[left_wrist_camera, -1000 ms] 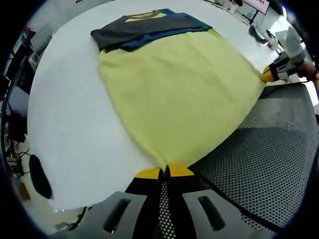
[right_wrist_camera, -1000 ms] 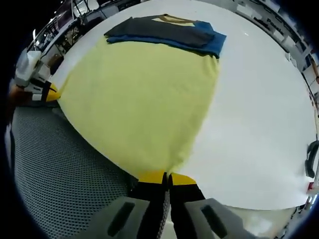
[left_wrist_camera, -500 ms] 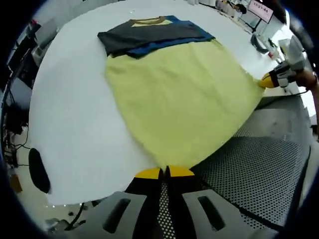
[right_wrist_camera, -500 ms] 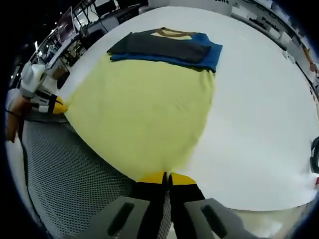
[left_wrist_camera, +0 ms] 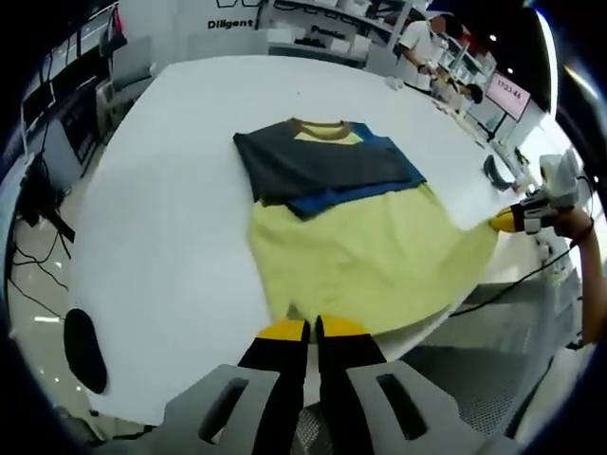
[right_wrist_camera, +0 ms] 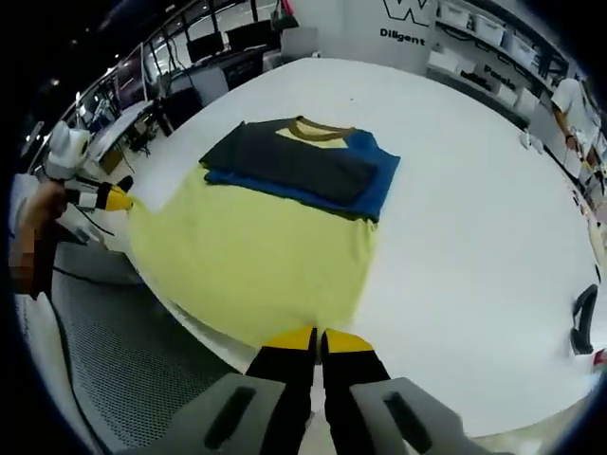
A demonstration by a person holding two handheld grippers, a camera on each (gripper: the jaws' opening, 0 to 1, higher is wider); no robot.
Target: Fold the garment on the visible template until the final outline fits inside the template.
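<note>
Left tongs [left_wrist_camera: 303, 329] and right tongs [right_wrist_camera: 308, 337] each clamped on a near hem corner of shirt [left_wrist_camera: 365, 251], holding yellow body taut over white bench [left_wrist_camera: 161, 190] for fold toward far collar.

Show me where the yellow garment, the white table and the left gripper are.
yellow garment [left_wrist_camera: 370, 261]: left gripper view, middle of yellow cloth
white table [left_wrist_camera: 161, 199]: left gripper view, bare top
left gripper [left_wrist_camera: 313, 329]: left gripper view, between yellow fingertips

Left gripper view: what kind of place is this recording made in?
Probably a lab or workshop hall: a big white table, wall lettering behind it, shelving at the back, and desks with monitors.
</note>
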